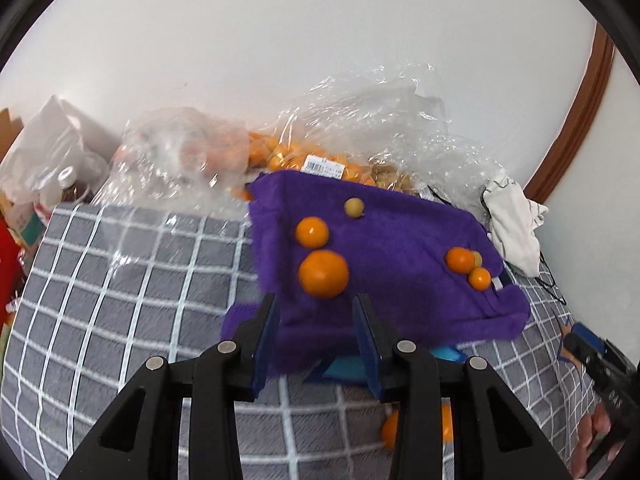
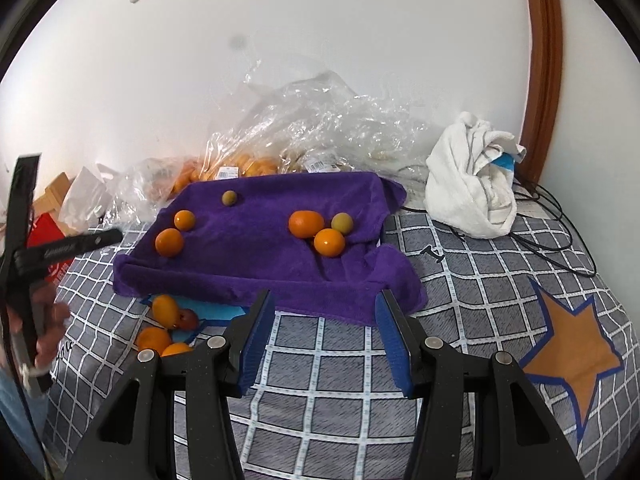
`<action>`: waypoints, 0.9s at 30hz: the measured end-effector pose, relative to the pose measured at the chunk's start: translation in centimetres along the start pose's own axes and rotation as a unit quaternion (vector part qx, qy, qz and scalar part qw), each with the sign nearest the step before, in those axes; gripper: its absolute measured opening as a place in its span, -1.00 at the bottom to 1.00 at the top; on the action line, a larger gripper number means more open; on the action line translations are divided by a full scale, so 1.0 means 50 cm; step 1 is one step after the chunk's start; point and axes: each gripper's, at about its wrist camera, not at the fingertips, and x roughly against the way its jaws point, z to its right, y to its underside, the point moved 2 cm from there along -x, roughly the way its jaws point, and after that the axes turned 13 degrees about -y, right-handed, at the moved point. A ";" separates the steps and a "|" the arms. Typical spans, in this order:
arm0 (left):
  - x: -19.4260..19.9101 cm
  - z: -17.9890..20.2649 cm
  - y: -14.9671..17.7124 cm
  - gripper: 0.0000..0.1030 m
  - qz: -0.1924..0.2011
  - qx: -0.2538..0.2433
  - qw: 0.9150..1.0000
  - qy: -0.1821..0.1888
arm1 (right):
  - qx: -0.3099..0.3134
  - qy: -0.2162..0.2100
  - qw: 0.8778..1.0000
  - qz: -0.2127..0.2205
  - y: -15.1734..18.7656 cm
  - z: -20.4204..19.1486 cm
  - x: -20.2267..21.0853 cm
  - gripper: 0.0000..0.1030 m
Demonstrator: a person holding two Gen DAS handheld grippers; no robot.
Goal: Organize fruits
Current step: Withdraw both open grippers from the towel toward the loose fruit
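- Bedding: a grey quilt with a white grid (image 2: 320,360) covers the whole surface, with an orange star patch (image 2: 576,344) at its right side.
- Clear plastic bags (image 2: 304,120) are heaped against the white wall behind, some holding orange fruit with price labels.
- Purple towel (image 2: 260,264) lies spread on the quilt in front of the bags, its near edge rumpled and folded.
- White crumpled cloth (image 2: 468,192) sits to the right of the towel, apart from it, with black cables trailing beside it.
- Right gripper (image 2: 322,344) hovers over the quilt just short of the towel's near edge, its blue pads apart with nothing between them.
- Left gripper (image 1: 316,340) hangs over the towel's near edge, jaws parted and empty, the pads touching no fruit.
- Largest orange (image 1: 323,274) rests on the towel's left part, just ahead of the left gripper, with a smaller orange (image 1: 312,232) beside it.
- Three fruits cluster (image 2: 320,228) on the towel's right part, touching: two orange, one greenish.
- Small greenish fruit (image 2: 229,198) sits alone near the towel's far edge.
- Loose oranges (image 2: 164,310) lie on the quilt below the towel's left corner, on a blue sheet.
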 end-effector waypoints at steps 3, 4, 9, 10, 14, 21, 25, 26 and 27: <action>0.000 -0.015 0.032 -0.33 -0.008 -0.008 1.000 0.021 | -0.008 -0.017 1.000 -0.021 0.017 -0.019 -0.010 0.01; 0.001 -0.019 0.039 -0.35 -0.005 -0.007 1.000 0.023 | -0.009 -0.023 0.999 -0.025 0.023 -0.025 -0.014 0.00; -0.005 -0.058 0.070 -0.37 0.009 0.003 0.999 0.035 | -0.007 -0.059 0.998 -0.038 0.059 -0.071 -0.038 -0.12; -0.007 -0.067 0.074 -0.37 0.009 0.009 0.999 0.039 | -0.002 -0.064 0.997 -0.041 0.066 -0.083 -0.043 -0.12; -0.022 -0.093 0.076 -0.41 -0.019 0.033 0.998 0.055 | 0.027 -0.067 0.996 -0.056 0.091 -0.128 -0.071 -0.12; -0.023 -0.100 0.086 -0.41 -0.033 0.054 0.993 0.095 | 0.059 -0.094 0.991 -0.076 0.119 -0.182 -0.107 -0.21; -0.010 -0.103 0.083 -0.37 -0.026 0.060 0.991 0.118 | 0.070 -0.092 0.989 -0.093 0.126 -0.197 -0.131 -0.23; -0.007 -0.105 0.082 -0.37 -0.025 0.063 0.989 0.129 | 0.070 -0.092 0.989 -0.096 0.128 -0.198 -0.135 -0.23; -0.002 -0.107 0.082 -0.36 -0.023 0.068 0.988 0.136 | 0.070 -0.091 0.988 -0.099 0.128 -0.200 -0.141 -0.23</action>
